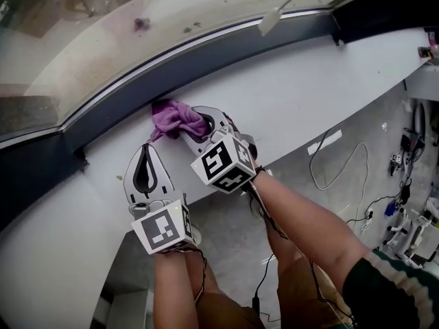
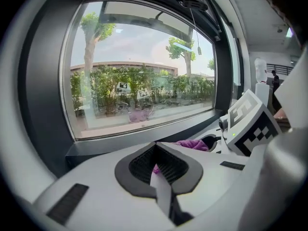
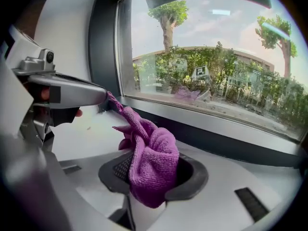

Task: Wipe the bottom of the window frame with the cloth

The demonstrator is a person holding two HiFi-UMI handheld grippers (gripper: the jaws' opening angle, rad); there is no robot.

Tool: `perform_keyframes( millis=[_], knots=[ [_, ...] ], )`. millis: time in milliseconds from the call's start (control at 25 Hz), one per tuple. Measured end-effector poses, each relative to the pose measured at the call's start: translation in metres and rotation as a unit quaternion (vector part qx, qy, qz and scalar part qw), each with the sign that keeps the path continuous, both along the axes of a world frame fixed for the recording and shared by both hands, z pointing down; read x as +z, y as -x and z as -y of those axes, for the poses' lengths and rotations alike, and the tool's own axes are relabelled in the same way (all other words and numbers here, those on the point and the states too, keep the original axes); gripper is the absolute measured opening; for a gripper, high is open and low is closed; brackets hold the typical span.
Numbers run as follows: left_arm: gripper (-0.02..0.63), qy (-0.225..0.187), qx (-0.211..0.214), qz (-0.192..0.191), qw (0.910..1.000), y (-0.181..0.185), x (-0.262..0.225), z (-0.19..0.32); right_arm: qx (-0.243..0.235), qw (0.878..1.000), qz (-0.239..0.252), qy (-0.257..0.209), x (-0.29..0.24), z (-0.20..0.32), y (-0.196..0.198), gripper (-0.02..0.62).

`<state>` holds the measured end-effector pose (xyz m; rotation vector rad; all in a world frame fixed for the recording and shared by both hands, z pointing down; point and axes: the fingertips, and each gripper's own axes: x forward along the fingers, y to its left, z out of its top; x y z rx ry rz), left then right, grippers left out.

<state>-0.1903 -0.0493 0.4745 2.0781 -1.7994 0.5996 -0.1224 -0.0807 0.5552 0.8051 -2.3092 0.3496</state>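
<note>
The purple cloth (image 1: 177, 117) lies bunched on the white sill (image 1: 309, 88), right against the dark bottom rail of the window frame (image 1: 206, 53). My right gripper (image 1: 197, 126) is shut on the cloth (image 3: 151, 162), whose bulk bulges out of its jaws. My left gripper (image 1: 149, 144) sits just to the left, shut on a thin corner of the cloth (image 2: 155, 169) that stretches across from the bunch. The right gripper view has the left gripper (image 3: 98, 96) pinching that strand near the frame (image 3: 231, 138). The glass and frame (image 2: 144, 136) fill the left gripper view.
A blind wand (image 1: 271, 19) hangs over the glass. A bracket (image 1: 81, 155) sits on the frame at left. Below the sill edge, cables (image 1: 343, 170) trail on the floor, with equipment (image 1: 405, 218) at far right.
</note>
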Motion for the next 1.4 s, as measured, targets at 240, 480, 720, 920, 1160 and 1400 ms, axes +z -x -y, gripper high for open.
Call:
perform_keyframes(
  millis=[240,480,720,920,1160,1400],
  knots=[
    [0.009,-0.002,0.018,-0.009,0.9998,-0.051,0.003,0.023,0.014,1.000,-0.001,-0.004,0.000,0.016,-0.050,0.144],
    [0.009,0.000,0.033,-0.017,0.9993,-0.104,0.006,0.039,0.039,0.999,0.004,-0.001,-0.001,0.034,-0.107,0.144],
    [0.009,0.000,0.054,-0.023,0.9983,-0.153,0.006,0.056,0.056,0.998,0.000,-0.005,-0.005,0.046,-0.156,0.144],
    [0.009,0.004,0.073,-0.025,0.9970,-0.193,0.010,0.064,0.069,0.998,0.001,-0.006,-0.006,0.056,-0.195,0.144],
    [0.009,0.012,0.093,-0.028,0.9952,-0.255,0.018,0.081,0.093,0.996,-0.003,-0.003,0.000,0.072,-0.261,0.146],
    [0.009,0.014,0.106,-0.046,0.9932,-0.272,0.022,0.081,0.114,0.993,-0.024,-0.010,0.004,0.080,-0.287,0.144]
  ],
)
